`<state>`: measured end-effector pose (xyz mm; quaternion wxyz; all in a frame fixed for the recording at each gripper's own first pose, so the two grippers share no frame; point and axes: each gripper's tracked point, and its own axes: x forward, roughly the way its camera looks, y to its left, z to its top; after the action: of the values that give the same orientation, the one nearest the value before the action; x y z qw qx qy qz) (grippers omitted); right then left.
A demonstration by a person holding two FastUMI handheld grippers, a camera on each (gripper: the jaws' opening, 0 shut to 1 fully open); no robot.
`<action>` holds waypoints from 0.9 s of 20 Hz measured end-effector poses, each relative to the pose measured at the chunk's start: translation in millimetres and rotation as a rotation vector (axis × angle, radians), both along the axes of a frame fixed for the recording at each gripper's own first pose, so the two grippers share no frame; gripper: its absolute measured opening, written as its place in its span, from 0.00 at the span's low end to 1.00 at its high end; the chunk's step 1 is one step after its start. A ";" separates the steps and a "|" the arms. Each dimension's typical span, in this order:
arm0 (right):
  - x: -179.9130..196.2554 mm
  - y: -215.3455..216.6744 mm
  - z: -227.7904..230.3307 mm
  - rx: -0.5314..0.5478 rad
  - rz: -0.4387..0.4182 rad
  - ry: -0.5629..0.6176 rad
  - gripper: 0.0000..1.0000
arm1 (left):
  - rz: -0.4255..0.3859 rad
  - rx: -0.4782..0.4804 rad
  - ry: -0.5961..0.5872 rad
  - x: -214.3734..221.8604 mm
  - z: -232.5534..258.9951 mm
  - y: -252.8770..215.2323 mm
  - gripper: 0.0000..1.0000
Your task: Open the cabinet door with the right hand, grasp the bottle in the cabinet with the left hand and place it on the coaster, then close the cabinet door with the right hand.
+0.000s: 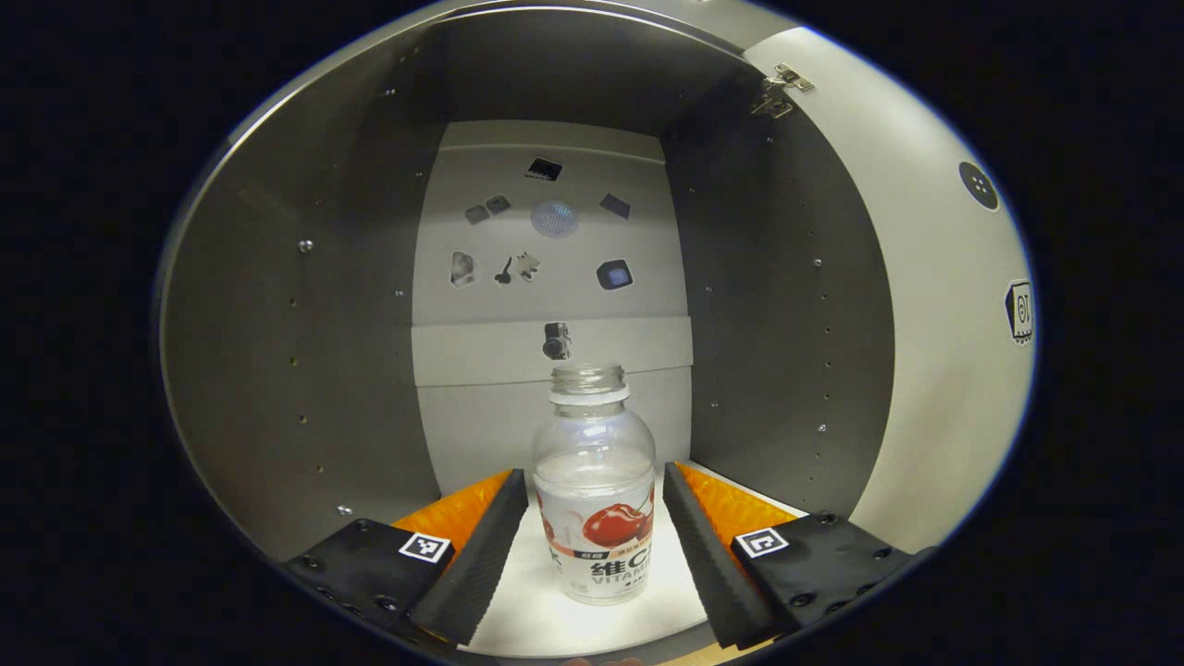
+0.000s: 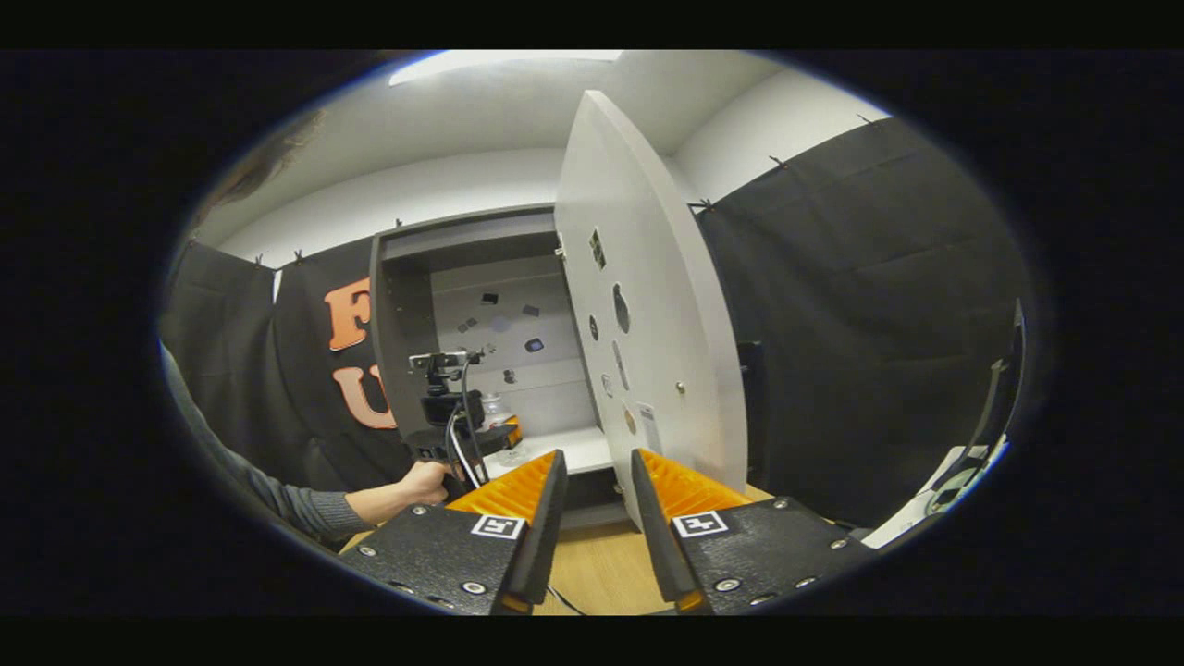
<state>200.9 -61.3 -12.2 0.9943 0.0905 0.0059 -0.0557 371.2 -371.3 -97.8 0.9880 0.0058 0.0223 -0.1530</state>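
While the cabinet door (image 2: 647,305) stands swung open, the bottle (image 1: 595,490) sits upright on the white cabinet floor (image 1: 555,629), between the spread fingers of the left gripper (image 1: 592,536), neither touching it. Right gripper (image 2: 592,518), near the door's edge, holds nothing, fingers slightly apart.

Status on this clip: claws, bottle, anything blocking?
Left claw open, fingers either side of the bottle, not clamped. Right claw open, empty, short of the open cabinet door. Nothing blocking the bottle.
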 end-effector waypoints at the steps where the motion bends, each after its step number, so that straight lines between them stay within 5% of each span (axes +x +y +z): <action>1: -0.3 1.9 -2.7 0.006 0.003 0.011 0.45 | 0.000 0.002 0.002 5.6 -2.6 -0.4 0.96; 4: -1.0 5.7 -7.4 0.015 0.013 0.041 0.46 | -0.018 -0.033 0.009 0.9 -2.9 -1.1 0.84; 18: -22.7 32.2 -15.8 0.051 0.155 0.076 0.46 | 0.033 -0.031 -0.015 -163.2 0.6 92.8 0.84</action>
<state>178.2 -29.1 -28.0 0.9921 0.1131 0.0520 0.0179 208.0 -278.4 -97.3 0.9905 -0.0087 0.0127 -0.1368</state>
